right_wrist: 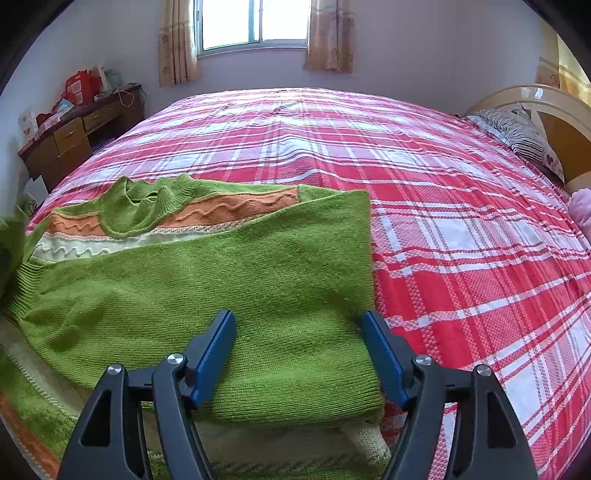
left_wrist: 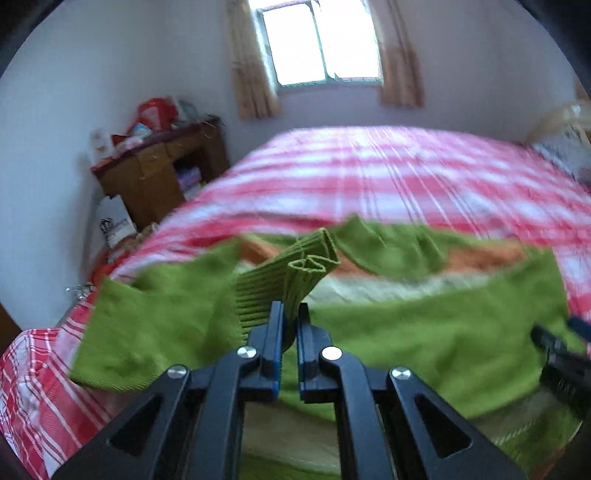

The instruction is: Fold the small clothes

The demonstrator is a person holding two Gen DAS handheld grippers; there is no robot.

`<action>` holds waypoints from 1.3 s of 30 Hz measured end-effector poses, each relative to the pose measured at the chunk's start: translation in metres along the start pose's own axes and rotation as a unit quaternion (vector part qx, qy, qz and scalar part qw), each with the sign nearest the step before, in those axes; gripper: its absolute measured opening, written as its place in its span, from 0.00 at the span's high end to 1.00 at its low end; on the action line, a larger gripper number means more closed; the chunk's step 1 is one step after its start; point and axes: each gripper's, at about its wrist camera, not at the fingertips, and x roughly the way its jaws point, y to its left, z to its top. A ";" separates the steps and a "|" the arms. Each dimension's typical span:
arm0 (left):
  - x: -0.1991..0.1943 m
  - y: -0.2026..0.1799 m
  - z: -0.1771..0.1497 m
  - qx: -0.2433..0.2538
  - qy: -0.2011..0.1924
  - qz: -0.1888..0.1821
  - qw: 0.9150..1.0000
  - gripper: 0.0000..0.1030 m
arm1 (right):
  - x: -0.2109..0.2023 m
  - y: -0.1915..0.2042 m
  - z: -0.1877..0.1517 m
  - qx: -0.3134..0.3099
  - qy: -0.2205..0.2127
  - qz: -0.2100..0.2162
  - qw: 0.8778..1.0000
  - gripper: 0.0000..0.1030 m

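A green knitted sweater (right_wrist: 207, 288) with orange and cream stripes lies on the bed, its right sleeve folded across the body. My left gripper (left_wrist: 291, 314) is shut on the ribbed cuff (left_wrist: 291, 273) of the left sleeve and holds it raised above the sweater. My right gripper (right_wrist: 299, 325) is open and empty, its blue pads (right_wrist: 218, 354) just above the folded green part near the sweater's right edge. The right gripper also shows at the right edge of the left wrist view (left_wrist: 561, 354).
The bed (right_wrist: 443, 221) has a red and white plaid cover. A wooden desk (right_wrist: 74, 129) with clutter stands at the far left by the wall. A striped pillow (right_wrist: 517, 129) and the headboard (right_wrist: 554, 110) are at the right. A window (right_wrist: 255, 22) is behind.
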 end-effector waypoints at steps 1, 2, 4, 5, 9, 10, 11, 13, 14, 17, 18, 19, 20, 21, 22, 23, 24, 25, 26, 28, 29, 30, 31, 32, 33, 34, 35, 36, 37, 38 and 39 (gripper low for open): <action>0.003 -0.002 -0.003 0.007 0.012 -0.006 1.000 0.87 | 0.000 0.000 0.000 0.001 0.000 0.000 1.000 0.30; 0.001 -0.001 -0.007 0.011 0.022 -0.013 1.000 0.86 | 0.000 0.000 0.000 0.001 0.000 0.000 1.000 0.30; -0.005 0.009 -0.009 0.004 0.028 -0.034 0.999 0.81 | 0.000 0.000 0.000 0.002 0.001 0.001 1.000 0.29; -0.010 0.021 -0.009 -0.008 0.027 -0.044 0.999 0.64 | 0.000 0.000 0.000 0.003 0.001 0.001 1.000 0.29; -0.030 0.060 -0.041 -0.058 0.006 -0.017 0.998 0.30 | 0.000 -0.001 0.000 0.008 0.004 0.003 1.000 0.28; -0.031 0.070 -0.047 -0.067 0.010 -0.012 0.998 0.30 | 0.000 -0.001 0.000 0.009 0.005 0.000 1.000 0.28; -0.031 0.082 -0.055 -0.080 0.018 -0.006 0.997 0.30 | 0.000 -0.001 0.001 0.011 0.008 -0.002 1.000 0.28; -0.024 0.104 -0.071 -0.118 0.034 0.003 0.992 0.30 | -0.012 0.000 0.005 0.029 -0.003 0.017 0.999 0.28; -0.020 0.115 -0.079 -0.140 0.043 0.007 0.989 0.30 | -0.021 0.002 0.007 0.044 -0.015 0.058 0.997 0.28; -0.008 0.134 -0.092 -0.203 0.059 -0.016 0.977 0.31 | -0.041 0.030 0.016 0.056 -0.028 0.167 0.984 0.28; -0.010 0.136 -0.092 -0.216 0.049 -0.023 0.975 0.30 | -0.041 0.047 0.020 0.043 -0.018 0.195 0.980 0.28; -0.009 0.136 -0.093 -0.223 0.046 -0.025 0.974 0.29 | -0.038 0.070 0.024 0.026 -0.003 0.226 0.974 0.28; -0.006 0.133 -0.094 -0.223 0.050 -0.024 0.973 0.29 | -0.034 0.085 0.026 0.018 0.007 0.240 0.970 0.28; -0.004 0.130 -0.094 -0.220 0.052 -0.022 0.974 0.28 | -0.028 0.107 0.028 0.004 0.019 0.252 0.967 0.28; -0.004 0.128 -0.093 -0.217 0.049 -0.022 0.975 0.27 | -0.021 0.126 0.029 -0.013 0.028 0.253 0.967 0.28; -0.005 0.127 -0.093 -0.215 0.047 -0.026 0.975 0.23 | -0.015 0.140 0.029 -0.028 0.034 0.245 0.969 0.28; -0.003 0.126 -0.093 -0.214 0.047 -0.034 0.975 0.19 | -0.008 0.155 0.030 -0.044 0.038 0.232 0.971 0.28; -0.002 0.126 -0.093 -0.216 0.046 -0.041 0.974 0.18 | 0.001 0.170 0.030 -0.057 0.046 0.222 0.972 0.28; -0.002 0.126 -0.093 -0.219 0.043 -0.049 0.973 0.16 | 0.010 0.182 0.030 -0.064 0.057 0.217 0.972 0.28; -0.004 0.128 -0.096 -0.228 0.035 -0.062 0.971 0.14 | 0.015 0.200 0.028 -0.081 0.042 0.194 0.977 0.29; -0.006 0.130 -0.097 -0.232 0.032 -0.069 0.970 0.13 | 0.015 0.203 0.028 -0.091 0.037 0.190 0.977 0.43; -0.008 0.139 -0.099 -0.235 0.030 -0.075 0.969 0.11 | 0.015 0.207 0.028 -0.099 0.036 0.190 0.976 0.59; -0.009 0.140 -0.099 -0.237 0.028 -0.080 0.968 0.10 | 0.013 0.210 0.029 -0.105 0.034 0.183 0.977 0.75; -0.010 0.142 -0.102 -0.238 0.026 -0.084 0.967 0.09 | 0.011 0.211 0.029 -0.108 0.028 0.177 0.978 0.78; -0.010 0.142 -0.101 -0.239 0.025 -0.086 0.967 0.09 | 0.008 0.210 0.028 -0.108 0.025 0.177 0.978 0.81; -0.010 0.142 -0.101 -0.238 0.024 -0.086 0.967 0.08 | 0.004 0.210 0.029 -0.108 0.020 0.179 0.978 0.85; -0.010 0.142 -0.101 -0.238 0.024 -0.087 0.967 0.08 | 0.000 0.208 0.032 -0.106 0.016 0.180 0.978 0.87; -0.010 0.143 -0.102 -0.241 0.024 -0.089 0.966 0.08 | -0.004 0.206 0.036 -0.104 0.010 0.182 0.978 0.87; -0.010 0.144 -0.102 -0.243 0.023 -0.091 0.965 0.08 | -0.014 0.204 0.043 -0.099 -0.003 0.186 0.978 0.88; -0.010 0.145 -0.102 -0.246 0.022 -0.094 0.964 0.08 | -0.022 0.203 0.050 -0.095 -0.015 0.189 0.977 0.88; -0.010 0.146 -0.102 -0.248 0.021 -0.095 0.964 0.08 | -0.033 0.199 0.060 -0.090 -0.030 0.193 0.977 0.88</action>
